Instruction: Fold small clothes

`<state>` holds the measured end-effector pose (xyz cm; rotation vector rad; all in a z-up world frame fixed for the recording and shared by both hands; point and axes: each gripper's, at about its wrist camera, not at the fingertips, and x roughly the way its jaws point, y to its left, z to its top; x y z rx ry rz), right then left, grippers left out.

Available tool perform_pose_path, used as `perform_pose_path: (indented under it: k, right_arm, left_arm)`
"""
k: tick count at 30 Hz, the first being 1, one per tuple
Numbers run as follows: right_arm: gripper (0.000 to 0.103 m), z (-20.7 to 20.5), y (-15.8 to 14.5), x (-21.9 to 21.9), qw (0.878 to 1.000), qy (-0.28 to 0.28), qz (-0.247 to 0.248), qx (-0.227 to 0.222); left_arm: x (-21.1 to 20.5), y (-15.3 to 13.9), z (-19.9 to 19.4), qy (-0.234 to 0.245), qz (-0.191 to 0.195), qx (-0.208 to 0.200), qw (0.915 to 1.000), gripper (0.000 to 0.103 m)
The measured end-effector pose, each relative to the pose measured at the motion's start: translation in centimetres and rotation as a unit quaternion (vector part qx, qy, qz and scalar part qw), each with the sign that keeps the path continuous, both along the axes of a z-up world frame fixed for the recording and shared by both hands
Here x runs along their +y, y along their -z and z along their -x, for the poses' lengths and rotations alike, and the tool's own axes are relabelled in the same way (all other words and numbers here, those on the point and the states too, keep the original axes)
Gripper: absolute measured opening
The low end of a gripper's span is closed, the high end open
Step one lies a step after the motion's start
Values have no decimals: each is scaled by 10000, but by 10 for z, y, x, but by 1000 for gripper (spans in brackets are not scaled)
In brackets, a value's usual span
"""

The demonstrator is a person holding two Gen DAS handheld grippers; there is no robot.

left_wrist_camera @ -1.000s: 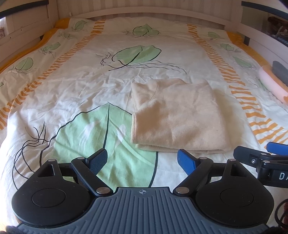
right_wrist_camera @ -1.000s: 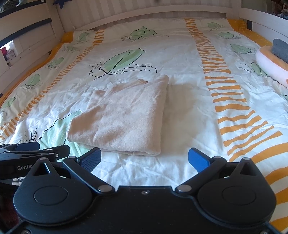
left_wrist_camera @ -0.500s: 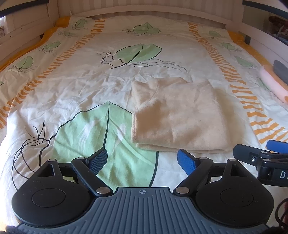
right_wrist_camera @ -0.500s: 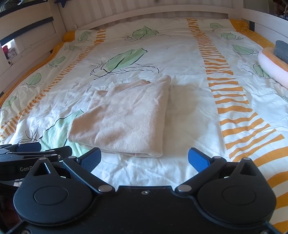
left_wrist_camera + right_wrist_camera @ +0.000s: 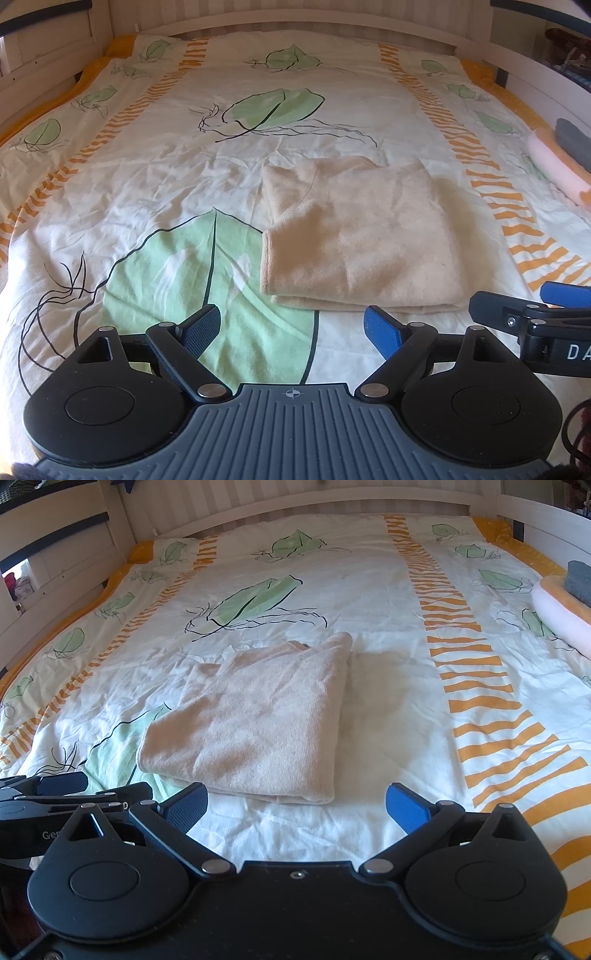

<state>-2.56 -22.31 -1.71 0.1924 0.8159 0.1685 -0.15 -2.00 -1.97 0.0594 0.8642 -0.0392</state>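
Observation:
A beige knitted garment (image 5: 362, 236) (image 5: 258, 720) lies folded into a neat rectangle on the bed cover, layers stacked at its near edge. My left gripper (image 5: 291, 326) hovers open just short of that near edge, to its left, nothing between the blue pads. My right gripper (image 5: 295, 806) is open too, in front of the garment's near right corner, with nothing in it. Each gripper shows at the side of the other's view: the right gripper (image 5: 532, 314) at the left wrist view's right edge, the left gripper (image 5: 74, 794) at the right wrist view's left edge.
The bed cover (image 5: 147, 177) is white with green leaves and orange stripes. A stack of folded clothes (image 5: 565, 602), pink, orange and grey, sits at the bed's right side. White wooden bed rails (image 5: 295, 502) run along the far end and both sides.
Both views have tilted very slightly, so the garment sits a little lower in them. The garment and the grippers' openings are unchanged.

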Motion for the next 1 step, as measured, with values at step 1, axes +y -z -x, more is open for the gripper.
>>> perform_pose_path:
  k: [1]
  right_arm:
    - [102,0,0,0,10000,-3,-1,2]
  left_arm:
    - [0,0,0,14,6,5,10000,85]
